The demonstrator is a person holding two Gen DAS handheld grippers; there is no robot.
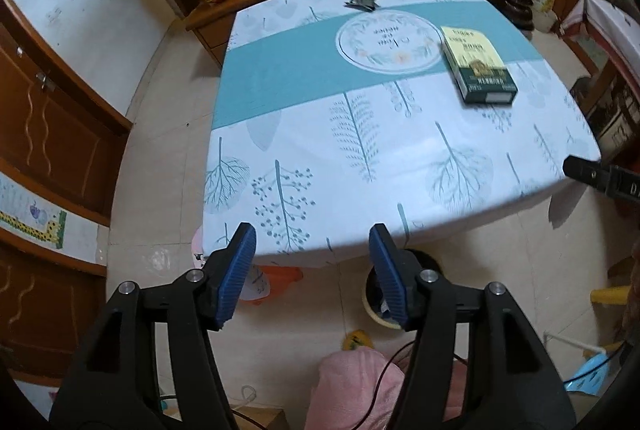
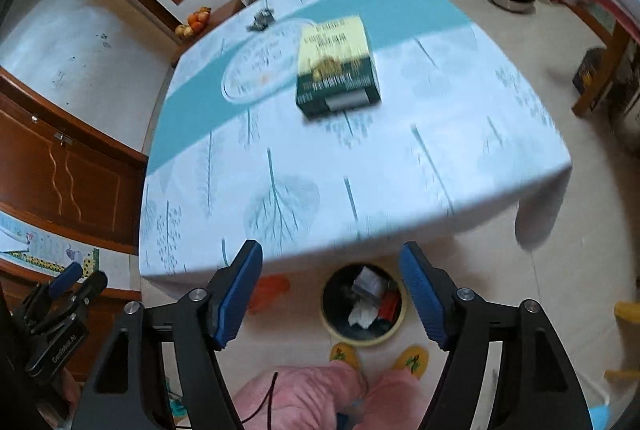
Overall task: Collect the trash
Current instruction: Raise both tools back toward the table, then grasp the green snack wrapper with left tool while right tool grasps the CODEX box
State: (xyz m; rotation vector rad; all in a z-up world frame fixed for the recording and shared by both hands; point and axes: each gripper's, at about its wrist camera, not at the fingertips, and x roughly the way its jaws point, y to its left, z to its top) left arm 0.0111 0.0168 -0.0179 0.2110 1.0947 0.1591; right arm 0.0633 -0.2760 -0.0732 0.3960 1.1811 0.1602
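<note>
**Step in hand (judged):** reaching for the next piece of trash on the worktop (image 1: 304,158). Both grippers hang off the near edge, neither touching anything.

**Left gripper** (image 1: 312,250): fingers spread wide, nothing between them. **Right gripper** (image 2: 332,270): fingers likewise apart and empty.

**Item 1, crumpled wrapper** (image 1: 363,0): small, dark green-grey, creased and irregular; lies far ahead of the left fingers, near the worktop's far edge, just beyond the round printed medallion (image 1: 390,42). Likely light and springy. Advice: come down from above, pinch the raised crumple rather than a flat edge, and close fully.

**Item 2, carton** (image 2: 336,66): flat rectangular box, pale yellow top fading to dark green at the near end, printed text too blurred to read. Lies ahead of the right fingers, slightly left of their centre line, well apart from the wrapper. Advice: span its narrow width; the flat faces should hold well.

**Destination, waste bin** (image 2: 394,326): round, yellow-rimmed, dark inside, on the floor directly between and below the right fingers, already holding paper and red scraps. Release only once over its mouth.
</note>
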